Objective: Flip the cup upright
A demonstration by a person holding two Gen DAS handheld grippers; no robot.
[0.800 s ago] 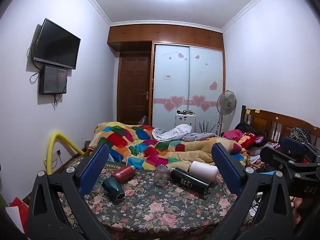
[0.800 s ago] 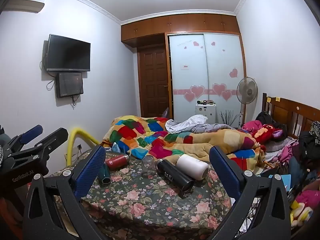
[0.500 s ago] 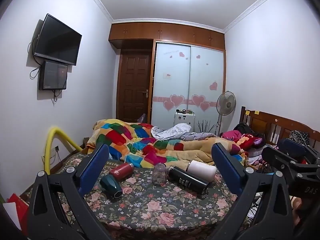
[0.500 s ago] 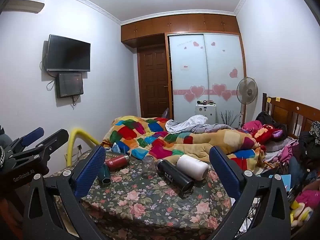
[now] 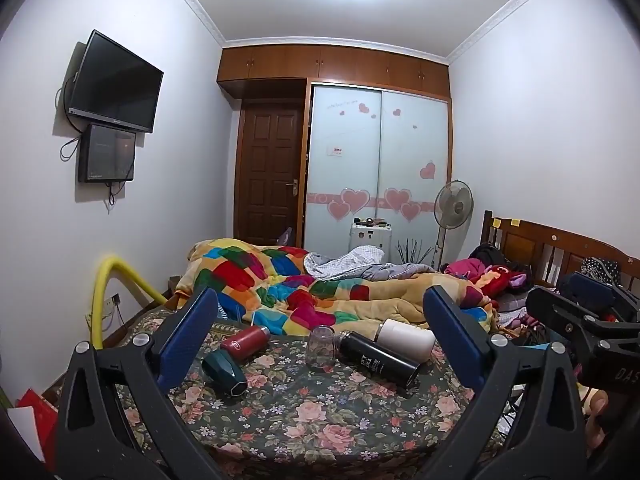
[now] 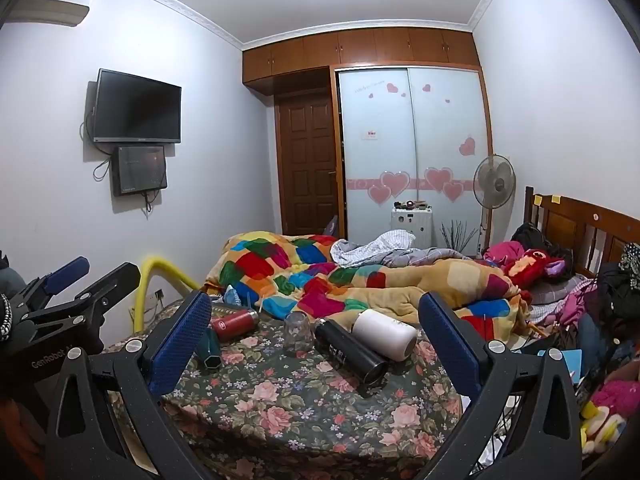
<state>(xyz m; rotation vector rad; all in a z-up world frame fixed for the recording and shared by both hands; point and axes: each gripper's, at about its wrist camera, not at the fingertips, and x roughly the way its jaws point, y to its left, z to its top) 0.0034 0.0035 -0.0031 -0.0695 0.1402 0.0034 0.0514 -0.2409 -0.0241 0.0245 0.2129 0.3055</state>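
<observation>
A clear glass cup [image 5: 320,346] stands mouth-down on the floral tablecloth [image 5: 320,408]; it also shows in the right wrist view [image 6: 297,333]. Around it lie a red flask [image 5: 244,342], a dark green cup [image 5: 224,372], a black flask [image 5: 378,358] and a white flask [image 5: 406,338], all on their sides. My left gripper [image 5: 320,336] is open and empty, held back from the table. My right gripper [image 6: 316,332] is open and empty, also short of the cups.
A bed with a patchwork quilt [image 5: 304,284] lies just behind the table. A yellow tube [image 5: 104,292] curves at the left. Clutter and a wooden headboard [image 5: 556,248] are at the right. The other gripper shows at each view's edge [image 6: 60,300].
The left wrist view has tilted up a little, so the table and cups sit lower in frame. The right gripper has barely moved. Both stay open.
</observation>
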